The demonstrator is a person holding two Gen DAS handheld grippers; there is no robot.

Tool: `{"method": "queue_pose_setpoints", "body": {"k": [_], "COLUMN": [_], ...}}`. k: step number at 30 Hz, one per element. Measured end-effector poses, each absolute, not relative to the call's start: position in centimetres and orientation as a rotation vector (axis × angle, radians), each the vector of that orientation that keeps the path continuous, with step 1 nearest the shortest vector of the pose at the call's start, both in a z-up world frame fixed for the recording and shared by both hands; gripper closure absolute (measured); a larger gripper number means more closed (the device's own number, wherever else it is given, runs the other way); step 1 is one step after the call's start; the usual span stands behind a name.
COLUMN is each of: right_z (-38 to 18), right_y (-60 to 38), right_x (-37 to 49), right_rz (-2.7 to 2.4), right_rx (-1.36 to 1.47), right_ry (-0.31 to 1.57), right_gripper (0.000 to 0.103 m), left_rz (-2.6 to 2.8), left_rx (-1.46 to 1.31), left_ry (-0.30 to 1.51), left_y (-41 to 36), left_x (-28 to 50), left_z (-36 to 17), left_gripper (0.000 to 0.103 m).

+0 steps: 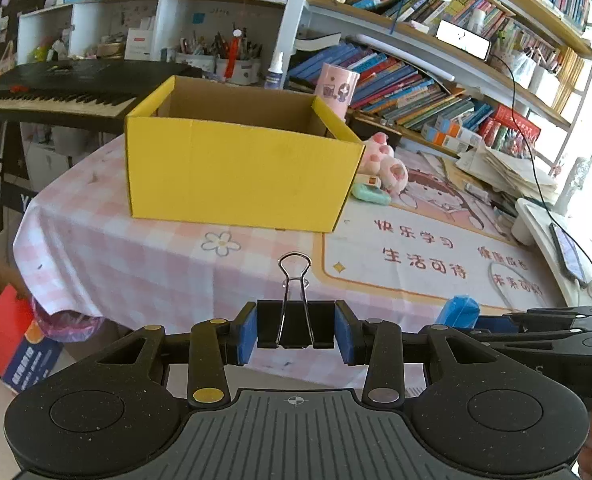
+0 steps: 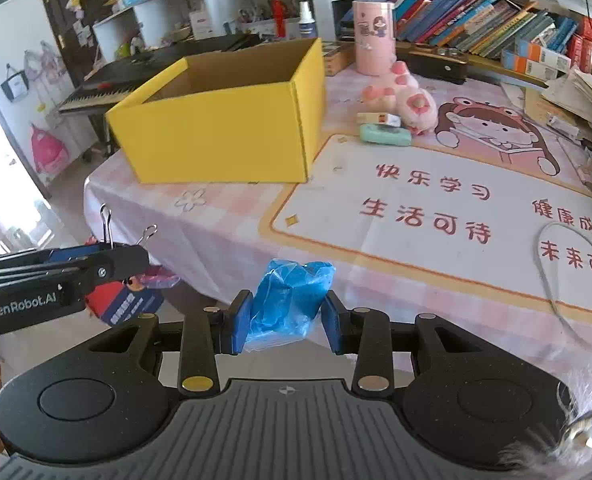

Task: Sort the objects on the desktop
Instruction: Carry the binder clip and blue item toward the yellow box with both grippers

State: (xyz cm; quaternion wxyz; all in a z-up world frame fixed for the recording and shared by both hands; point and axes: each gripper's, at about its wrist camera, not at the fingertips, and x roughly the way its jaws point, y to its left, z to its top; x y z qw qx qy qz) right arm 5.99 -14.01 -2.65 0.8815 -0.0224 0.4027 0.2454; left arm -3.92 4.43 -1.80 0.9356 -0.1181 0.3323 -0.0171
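Note:
My left gripper (image 1: 296, 330) is shut on a black binder clip (image 1: 294, 322) with silver wire handles, held above the near table edge. It also shows at the left of the right wrist view (image 2: 107, 256). My right gripper (image 2: 285, 320) is shut on a crumpled blue plastic packet (image 2: 289, 300); that packet shows in the left wrist view (image 1: 460, 310) too. An open yellow cardboard box (image 1: 235, 172) (image 2: 223, 136) stands on the table ahead of both grippers. Beside it lie a pink plush toy (image 2: 404, 100), a mint green case (image 2: 384, 135) and a small white eraser (image 2: 378, 119).
The table has a pink checked cloth (image 1: 143, 264) and a cartoon desk mat (image 2: 436, 208). A pink cup (image 2: 374, 36) stands behind the box. Bookshelves (image 1: 436, 80) fill the back right, a keyboard piano (image 1: 55, 88) the back left. A phone (image 1: 568, 256) and cable lie at right.

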Motion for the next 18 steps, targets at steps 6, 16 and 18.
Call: {"method": "queue_pose_setpoints", "body": {"k": [6,16,18], "right_z": [-2.6,-2.2,-2.1], "right_y": [-13.4,-11.2,-10.7], "right_x": [4.5,3.1,3.1], "right_rz": [0.529,0.598,0.609], "right_rx": [-0.064,-0.127,-0.135], "right_ry": [0.848,0.826,0.821], "right_gripper": [0.068,0.068,0.068], "left_rz": [-0.026,0.044,0.058], "left_rx": [-0.24,-0.281,-0.283], "left_ry": [0.671,0.621,0.61], "left_y": [4.8,6.7,7.2], "left_x": [-5.4,-7.4,-7.5], "left_z": [-1.7,-1.3,-1.2], "left_gripper": [0.064,0.064,0.064]}}
